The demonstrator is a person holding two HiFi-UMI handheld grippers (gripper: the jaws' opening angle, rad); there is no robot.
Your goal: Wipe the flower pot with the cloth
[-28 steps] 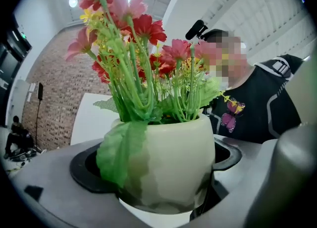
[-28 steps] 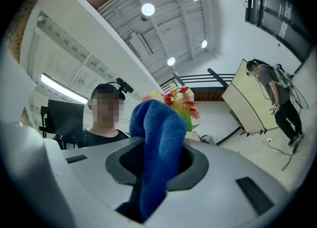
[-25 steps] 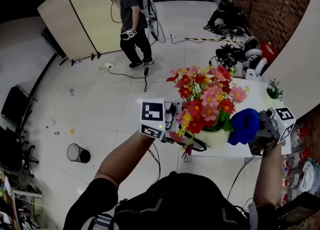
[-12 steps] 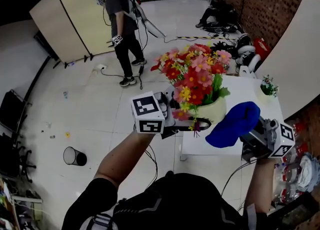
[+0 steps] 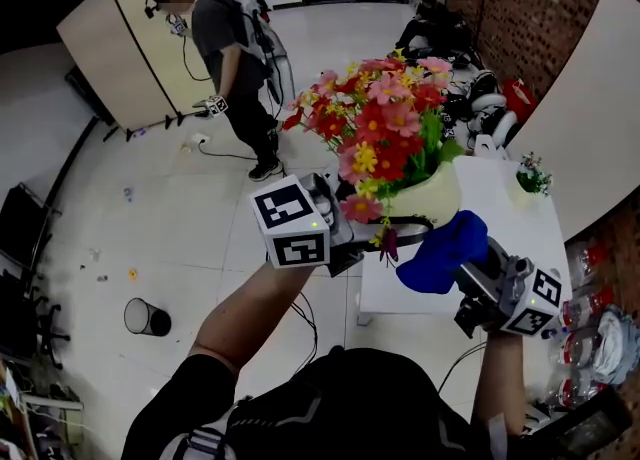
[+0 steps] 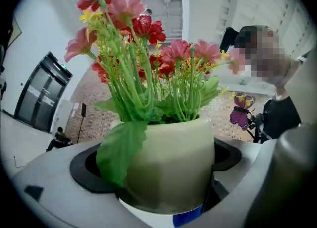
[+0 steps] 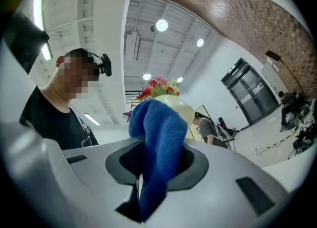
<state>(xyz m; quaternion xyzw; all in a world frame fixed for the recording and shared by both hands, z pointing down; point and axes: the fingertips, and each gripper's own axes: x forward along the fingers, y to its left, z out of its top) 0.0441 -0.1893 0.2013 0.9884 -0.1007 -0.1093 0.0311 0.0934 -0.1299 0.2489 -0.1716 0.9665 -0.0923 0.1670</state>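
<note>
A cream flower pot full of red, pink and yellow artificial flowers is held up in the air. My left gripper is shut on the flower pot, whose wall fills the space between its jaws. My right gripper is shut on a blue cloth, which bunches out of the jaws. The cloth sits just under the pot's lower right side and seems to touch it. In the right gripper view the pot shows right behind the cloth.
A white table lies below and to the right, with a small potted plant at its far corner. Another person stands on the floor beyond. A brick wall rises at the right; a bin stands at the lower left.
The left gripper has lifted the pot higher and tilted it. The right gripper has brought the cloth from the pot's right side in under its lower right.
</note>
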